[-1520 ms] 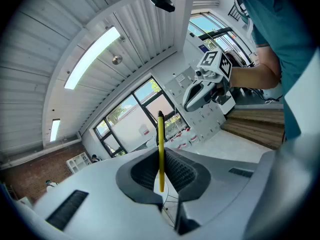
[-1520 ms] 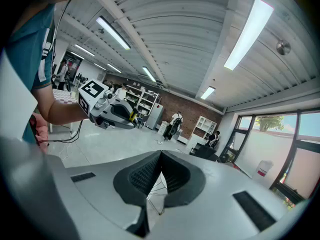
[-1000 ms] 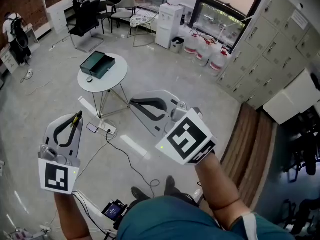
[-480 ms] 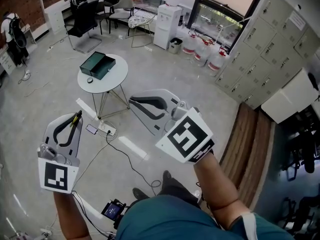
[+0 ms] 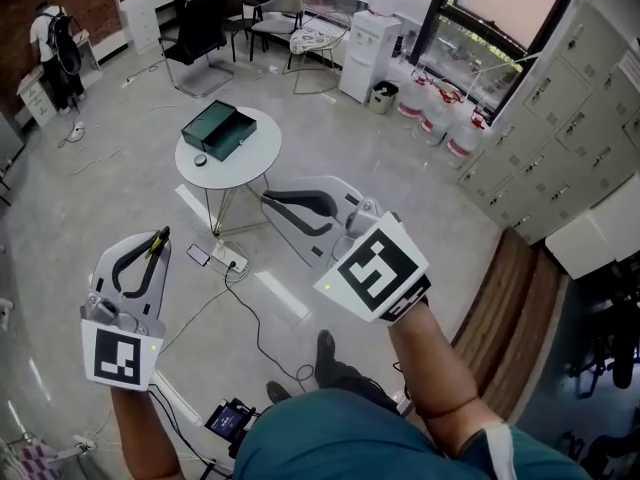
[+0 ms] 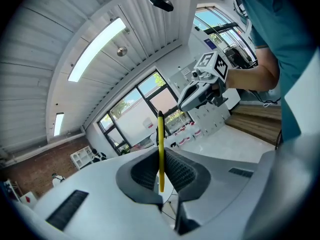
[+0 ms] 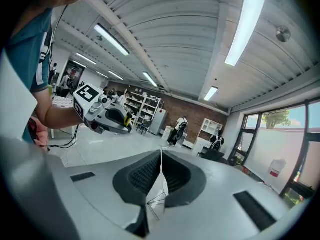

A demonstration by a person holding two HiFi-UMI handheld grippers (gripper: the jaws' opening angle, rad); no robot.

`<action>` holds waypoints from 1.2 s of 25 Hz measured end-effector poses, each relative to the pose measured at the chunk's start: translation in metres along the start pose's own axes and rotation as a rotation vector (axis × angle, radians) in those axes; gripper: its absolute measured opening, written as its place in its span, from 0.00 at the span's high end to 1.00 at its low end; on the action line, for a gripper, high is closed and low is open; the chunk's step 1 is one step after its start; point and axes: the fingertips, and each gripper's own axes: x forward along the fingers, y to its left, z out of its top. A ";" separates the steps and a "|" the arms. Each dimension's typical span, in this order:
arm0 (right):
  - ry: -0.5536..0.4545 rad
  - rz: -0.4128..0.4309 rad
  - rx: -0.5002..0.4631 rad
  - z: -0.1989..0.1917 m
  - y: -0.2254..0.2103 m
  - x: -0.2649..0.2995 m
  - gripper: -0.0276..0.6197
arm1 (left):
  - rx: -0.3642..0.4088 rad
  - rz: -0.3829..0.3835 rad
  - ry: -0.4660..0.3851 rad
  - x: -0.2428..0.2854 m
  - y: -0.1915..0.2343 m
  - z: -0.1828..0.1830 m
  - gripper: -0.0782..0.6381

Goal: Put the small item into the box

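Grippers, two, both near: left gripper [image 5: 158, 238] and right gripper [image 5: 267, 201].
Yellow pen [image 5: 154, 246], one, near left.
Round white surface [image 5: 250, 163], one, mid-room to the left.
Green box [image 5: 220, 130], one, on that surface.
Small dark item [image 5: 200, 160], one, on the surface just beside the box.
Chairs, three, far: black chair [image 5: 200, 30], grey chair [image 5: 275, 10], white chair [image 5: 318, 34].
Water dispenser [image 5: 368, 46], one, far.
Water jugs [image 5: 437, 111], three made out, far right.
Small bin [image 5: 382, 95], one.
Power strip [image 5: 228, 260], one, on the floor.
People [image 5: 55, 40], two, standing far left.
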 end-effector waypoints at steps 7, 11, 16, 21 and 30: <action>-0.037 0.064 -0.014 -0.028 -0.088 0.014 0.90 | -0.013 0.048 0.058 0.087 0.013 0.011 0.84; -0.057 0.091 -0.012 -0.048 -0.138 0.016 0.90 | -0.007 0.062 0.077 0.137 0.015 0.022 0.84; -0.078 0.117 -0.006 -0.072 -0.187 0.012 0.90 | -0.010 0.075 0.121 0.190 0.011 0.032 0.84; -0.102 0.114 0.008 -0.097 -0.231 -0.003 0.90 | 0.014 0.070 0.130 0.235 -0.003 0.049 0.84; -0.068 0.063 0.038 -0.129 -0.280 -0.013 0.90 | -0.005 0.013 0.107 0.299 -0.003 0.053 0.84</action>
